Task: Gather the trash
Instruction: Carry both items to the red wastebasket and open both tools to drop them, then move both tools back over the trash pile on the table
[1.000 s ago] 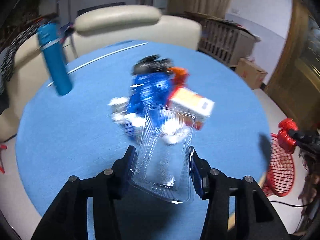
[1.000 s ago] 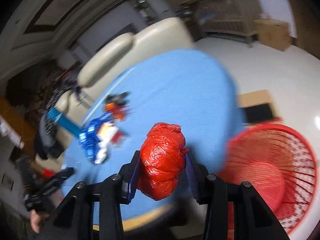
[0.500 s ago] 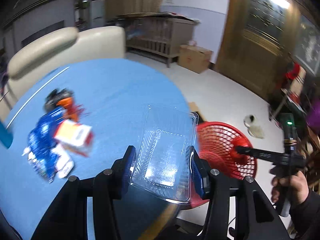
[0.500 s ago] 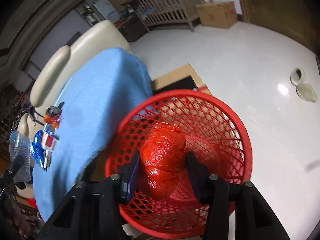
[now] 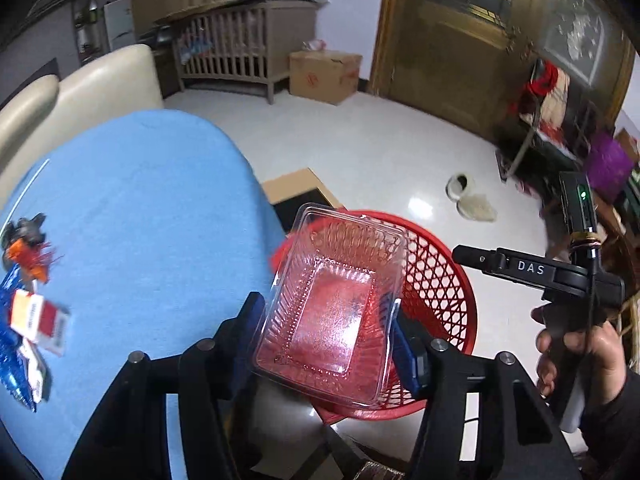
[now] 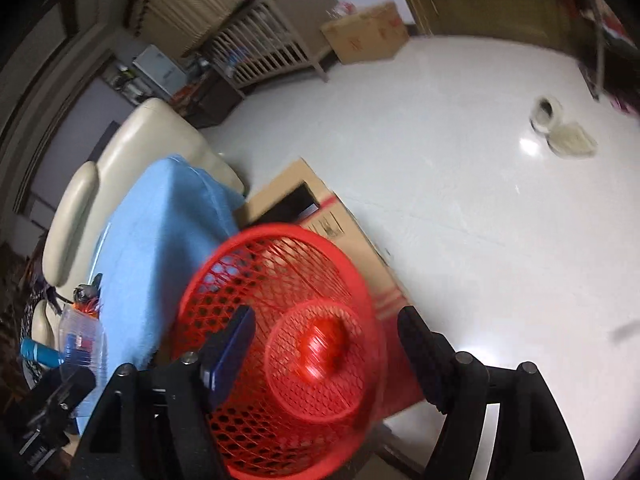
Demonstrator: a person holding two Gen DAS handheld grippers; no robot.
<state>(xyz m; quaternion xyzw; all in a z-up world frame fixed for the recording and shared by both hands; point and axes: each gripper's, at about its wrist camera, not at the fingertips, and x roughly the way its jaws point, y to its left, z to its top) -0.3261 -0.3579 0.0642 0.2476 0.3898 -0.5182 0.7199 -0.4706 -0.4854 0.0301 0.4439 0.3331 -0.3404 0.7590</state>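
Note:
My left gripper is shut on a clear plastic tray and holds it over the red mesh basket beside the blue table. My right gripper is open and empty above the same basket. The red bag ball lies blurred at the basket's bottom. In the right wrist view the clear tray shows at far left. In the left wrist view the right gripper's body is at the right, held by a hand.
The blue table still carries wrappers: a red-and-white carton, blue packets and an orange-black piece. A flat cardboard sheet lies under the basket. A cream sofa, a cardboard box and slippers are around.
My right gripper opened and let the red bag ball drop into the basket. My left gripper swung further right, bringing the clear tray over the basket.

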